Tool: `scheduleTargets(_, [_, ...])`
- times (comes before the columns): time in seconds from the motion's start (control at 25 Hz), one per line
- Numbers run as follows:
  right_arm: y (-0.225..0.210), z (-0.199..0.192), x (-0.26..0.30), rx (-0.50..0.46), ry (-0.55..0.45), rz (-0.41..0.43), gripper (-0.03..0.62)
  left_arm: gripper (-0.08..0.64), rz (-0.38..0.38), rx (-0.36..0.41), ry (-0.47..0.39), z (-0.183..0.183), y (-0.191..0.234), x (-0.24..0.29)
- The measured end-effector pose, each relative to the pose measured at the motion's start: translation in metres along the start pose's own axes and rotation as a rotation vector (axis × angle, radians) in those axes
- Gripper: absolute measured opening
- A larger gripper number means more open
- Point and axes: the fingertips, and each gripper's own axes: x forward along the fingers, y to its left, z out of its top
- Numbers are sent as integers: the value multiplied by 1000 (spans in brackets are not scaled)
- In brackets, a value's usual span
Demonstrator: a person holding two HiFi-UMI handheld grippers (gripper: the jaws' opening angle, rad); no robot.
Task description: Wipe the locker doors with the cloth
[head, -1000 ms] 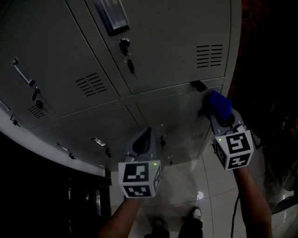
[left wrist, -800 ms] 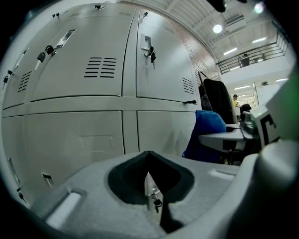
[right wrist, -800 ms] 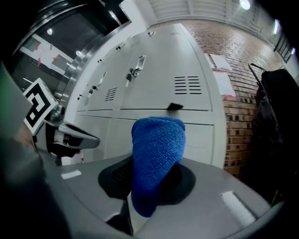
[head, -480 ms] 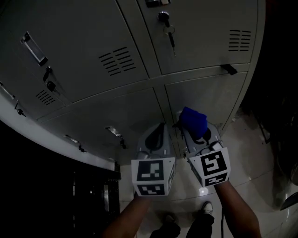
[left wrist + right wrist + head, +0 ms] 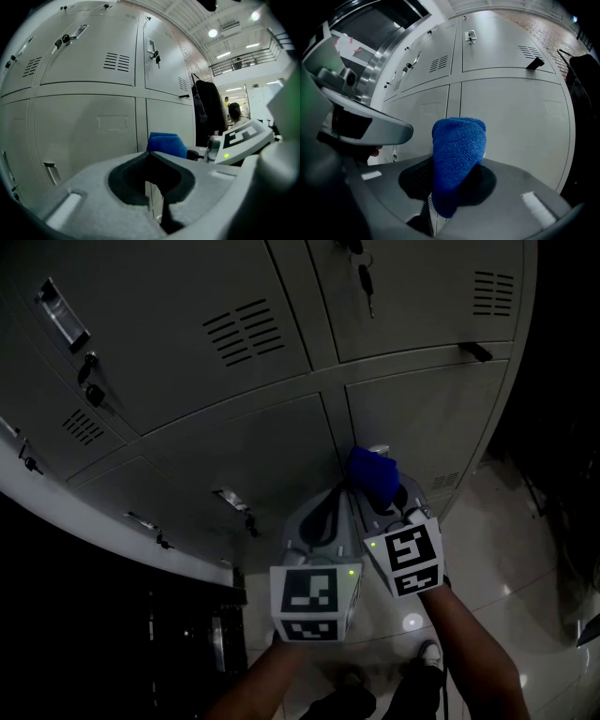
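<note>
**Cloth reaches the door seam**

The blue cloth [image 5: 457, 154], clamped upright in the right gripper [image 5: 451, 187], has swept leftward from the far edge of the lower right locker door [image 5: 515, 117]. It now sits ahead of the seam, just beside the left gripper [image 5: 152, 176], whose jaws are closed on nothing. That door's pass looks nearly done, and the lower left door [image 5: 424, 110] is probably next.

Blue cloth [image 5: 457, 159], grey locker doors [image 5: 253, 442], black-and-white marker cubes [image 5: 311, 601].
</note>
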Motion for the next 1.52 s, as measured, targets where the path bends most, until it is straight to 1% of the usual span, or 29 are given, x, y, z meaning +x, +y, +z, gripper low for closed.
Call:
scheduleTargets(0.08, [-3, -4, -2, 1, 1, -10, 84, -5, -2, 3, 1, -2, -2, 2])
scheduleTargets(0.2, [-18, -9, -8, -10, 8, -26, 84, -5, -1, -19, -4, 0, -7, 7])
scheduleTargets(0.4, [-61, -19, -26, 8, 25, -61, 84, -5, 6, -40, 4, -4, -23, 22])
scheduleTargets(0.76, [-142, -46, -60, -26, 81, -124, 84, -5, 30, -63, 4, -9, -57, 48])
scheduleTargets(0.92, [-178, -49, -71, -5, 80, -162, 84, -5, 43, -93, -3, -14, -62, 56])
scheduleTargets(1.08, [-207, -53, -78, 2, 84, -193, 84, -5, 60, -89, 1, -15, -66, 63])
scheduleTargets(1.16, [-218, -55, -79, 12, 82, -204, 84, -5, 55, -104, -12, -14, -68, 66])
scheduleTargets(1.24, [-223, -56, -80, 14, 82, -209, 84, -5, 52, -121, -18, -16, -69, 67])
scheduleTargets(1.36, [-220, -55, -80, 0, 76, -198, 84, -5, 58, -110, -6, -20, -68, 68])
scheduleTargets(1.52, [-187, -39, -79, -15, 17, -137, 84, -5, 75, -120, -1, -26, -56, 62])
